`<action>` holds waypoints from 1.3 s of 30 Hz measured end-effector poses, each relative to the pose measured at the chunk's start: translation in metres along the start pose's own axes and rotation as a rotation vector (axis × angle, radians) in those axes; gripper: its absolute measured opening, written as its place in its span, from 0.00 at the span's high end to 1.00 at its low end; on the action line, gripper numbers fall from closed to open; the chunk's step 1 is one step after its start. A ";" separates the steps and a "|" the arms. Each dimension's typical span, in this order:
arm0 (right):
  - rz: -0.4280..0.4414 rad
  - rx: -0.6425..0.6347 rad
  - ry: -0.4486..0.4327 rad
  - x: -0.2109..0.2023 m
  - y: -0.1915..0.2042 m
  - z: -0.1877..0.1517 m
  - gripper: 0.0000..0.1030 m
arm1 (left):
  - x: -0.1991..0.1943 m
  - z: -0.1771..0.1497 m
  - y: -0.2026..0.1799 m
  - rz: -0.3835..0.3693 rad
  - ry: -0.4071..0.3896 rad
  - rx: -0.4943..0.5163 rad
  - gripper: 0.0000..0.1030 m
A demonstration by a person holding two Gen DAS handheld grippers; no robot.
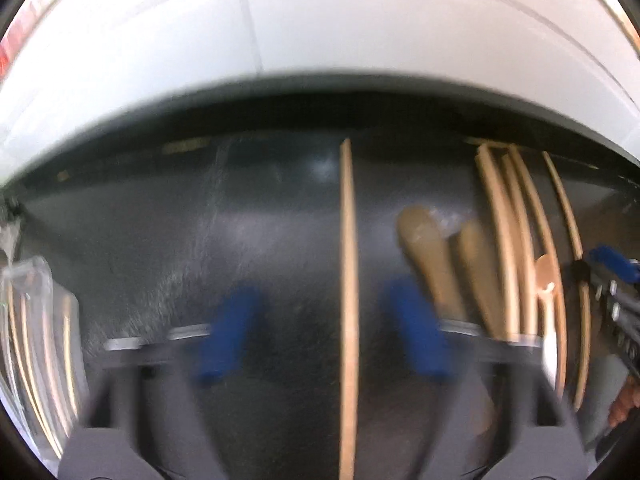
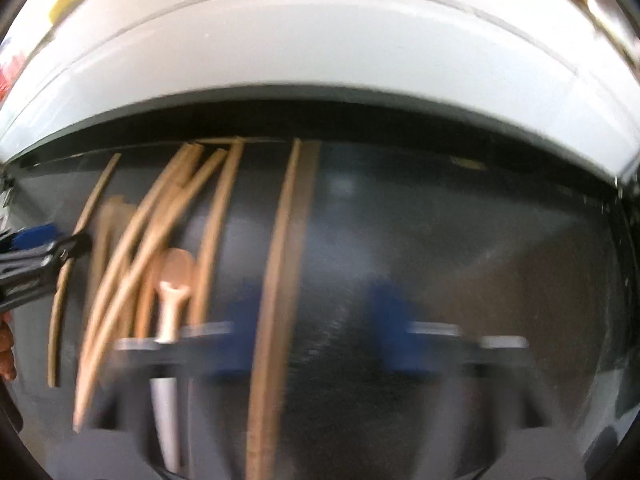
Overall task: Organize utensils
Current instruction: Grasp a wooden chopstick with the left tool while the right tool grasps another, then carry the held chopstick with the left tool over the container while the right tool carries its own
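Both views are blurred. In the left wrist view a long wooden stick [image 1: 347, 280] lies on the dark surface [image 1: 160, 240] between the blue fingertips [image 1: 230, 332] of my left gripper [image 1: 322, 332]; the jaws stand apart and neither pad touches it. My right gripper [image 1: 612, 264] shows at that view's right edge. In the right wrist view another wooden stick [image 2: 276, 280] runs between the blue pads [image 2: 394, 332] of my right gripper [image 2: 316, 340], whose jaws are also apart. A bundle of wooden sticks [image 2: 160, 240] and a small spoon [image 2: 176, 272] lie to its left.
Two wooden spoon-like pieces [image 1: 424, 256] and more sticks [image 1: 504, 240] lie right of the left gripper. A clear plastic packet with sticks [image 1: 32, 340] sits at the left edge. A white surface [image 1: 320, 20] borders the dark one at the back. The left gripper [image 2: 36, 240] enters from the left.
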State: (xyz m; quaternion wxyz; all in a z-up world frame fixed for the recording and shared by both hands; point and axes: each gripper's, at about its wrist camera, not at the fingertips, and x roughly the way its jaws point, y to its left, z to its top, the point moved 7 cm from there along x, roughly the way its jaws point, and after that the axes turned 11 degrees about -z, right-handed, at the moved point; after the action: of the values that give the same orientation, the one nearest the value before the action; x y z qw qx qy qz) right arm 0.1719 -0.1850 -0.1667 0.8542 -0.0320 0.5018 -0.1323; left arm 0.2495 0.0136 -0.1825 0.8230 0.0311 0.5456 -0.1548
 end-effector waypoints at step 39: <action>0.563 0.056 0.041 -0.207 0.298 -0.018 0.93 | -0.225 -0.104 0.273 -0.102 -0.107 -0.296 0.95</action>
State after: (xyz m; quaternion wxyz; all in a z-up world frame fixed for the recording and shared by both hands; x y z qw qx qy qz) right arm 0.1187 0.1565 -0.0561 0.8476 0.1350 0.5041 0.0956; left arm 0.1556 0.3451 -0.0525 0.8374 -0.1268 0.5189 -0.1158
